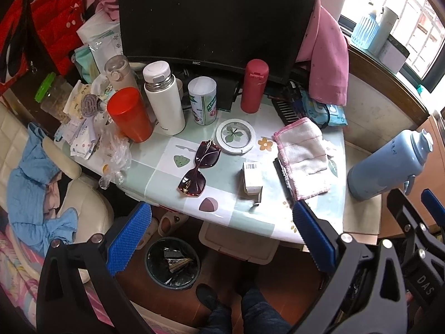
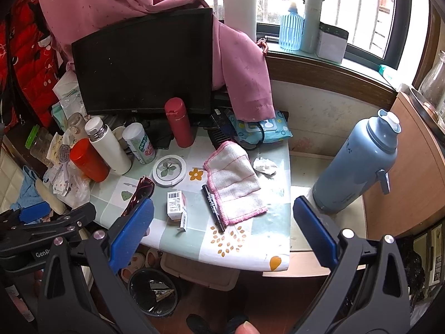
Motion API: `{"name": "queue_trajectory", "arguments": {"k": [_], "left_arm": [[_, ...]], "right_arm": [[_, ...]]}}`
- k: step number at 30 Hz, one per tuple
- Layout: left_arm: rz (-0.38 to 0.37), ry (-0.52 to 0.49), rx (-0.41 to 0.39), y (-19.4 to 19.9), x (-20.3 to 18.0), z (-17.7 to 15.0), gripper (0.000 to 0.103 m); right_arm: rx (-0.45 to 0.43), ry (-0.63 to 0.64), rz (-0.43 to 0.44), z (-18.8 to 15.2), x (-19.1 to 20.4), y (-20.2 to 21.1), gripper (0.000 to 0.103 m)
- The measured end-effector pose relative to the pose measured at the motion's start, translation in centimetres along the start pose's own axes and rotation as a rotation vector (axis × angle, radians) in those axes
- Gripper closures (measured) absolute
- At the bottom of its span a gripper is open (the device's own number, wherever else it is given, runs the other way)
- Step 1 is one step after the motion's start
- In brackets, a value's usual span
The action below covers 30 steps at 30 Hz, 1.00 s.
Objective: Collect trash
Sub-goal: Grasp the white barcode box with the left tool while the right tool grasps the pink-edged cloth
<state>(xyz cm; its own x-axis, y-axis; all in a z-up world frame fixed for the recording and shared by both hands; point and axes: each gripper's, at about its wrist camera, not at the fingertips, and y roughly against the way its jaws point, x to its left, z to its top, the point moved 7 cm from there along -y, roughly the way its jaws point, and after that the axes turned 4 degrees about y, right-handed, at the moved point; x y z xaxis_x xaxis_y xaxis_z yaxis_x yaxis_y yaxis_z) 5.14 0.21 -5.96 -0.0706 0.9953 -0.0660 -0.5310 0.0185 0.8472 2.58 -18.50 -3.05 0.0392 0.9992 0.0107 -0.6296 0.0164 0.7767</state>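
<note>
A cluttered desk (image 2: 250, 250) under a leaf-and-flower patterned cover is recorded before a window sill, with a dark monitor (image 1: 217, 19) at the back.

Task items: a crumpled white tissue (image 2: 264, 165) is seen lying on the cover at about 2 o'clock from the desk centre, just beside the pink-edged cloth (image 2: 233, 183). A small opened carton (image 2: 176, 204) with a barcode label is noted near the front edge at 6 o'clock, its flap hanging loose. Crumpled clear plastic (image 1: 115, 153) is noted at the 9 o'clock edge. None of these is held. A bin (image 1: 173, 263) lined with a dark bag stands on the floor below the front edge, and some silvery scrap is already inside; collection is therefore judged partly done, with the tissue, carton and plastic likely outstanding.

Tools: the left gripper (image 1: 222, 239) and the right gripper (image 2: 222, 236) are both seen with jaws spread wide and nothing between them, hovering over the front edge.

Surroundings: sunglasses (image 1: 198, 168), a black marker (image 2: 212, 207), a red cup (image 1: 129, 115) and a blue flask (image 2: 358, 164) are noted.

Writing: "HKC" is read on the monitor bezel, "DAS" on one tool body and "GenR…", cut off, on the other. Carton print is too small to read.
</note>
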Motion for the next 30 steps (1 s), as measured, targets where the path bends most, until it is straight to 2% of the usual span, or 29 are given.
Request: {"name": "queue_trajectory", "arguments": {"k": [7,11,19,24,30], "left_arm": [[-0.008,0.021,0.046,-1.4,0.0,-0.8,0.004],[-0.008,0.028,0.079,-3.7,-0.4,-1.4,0.004],[-0.01,0.068,0.134,-10.5,-2.3,-0.9,0.004],[0.004,0.084,0.185,-15.6,-4.0,-0.8,0.004],[0.022,0.108,0.236,-21.1,-5.3,-1.1,0.004]], "right_arm": [[0.028,0.013,0.021,-0.6,-0.2,-1.4,0.004],[0.066,0.042,0.025,-1.1,-1.0,-3.6,0.004],[0.172,0.091,0.071,-1.9,-3.6,-11.2,0.004],[0.212,0.133,0.053,-1.6,-5.4,-17.2,0.004],[0.246,0.171,0.083,-0.9,-6.2,-23.0,0.004]]}}
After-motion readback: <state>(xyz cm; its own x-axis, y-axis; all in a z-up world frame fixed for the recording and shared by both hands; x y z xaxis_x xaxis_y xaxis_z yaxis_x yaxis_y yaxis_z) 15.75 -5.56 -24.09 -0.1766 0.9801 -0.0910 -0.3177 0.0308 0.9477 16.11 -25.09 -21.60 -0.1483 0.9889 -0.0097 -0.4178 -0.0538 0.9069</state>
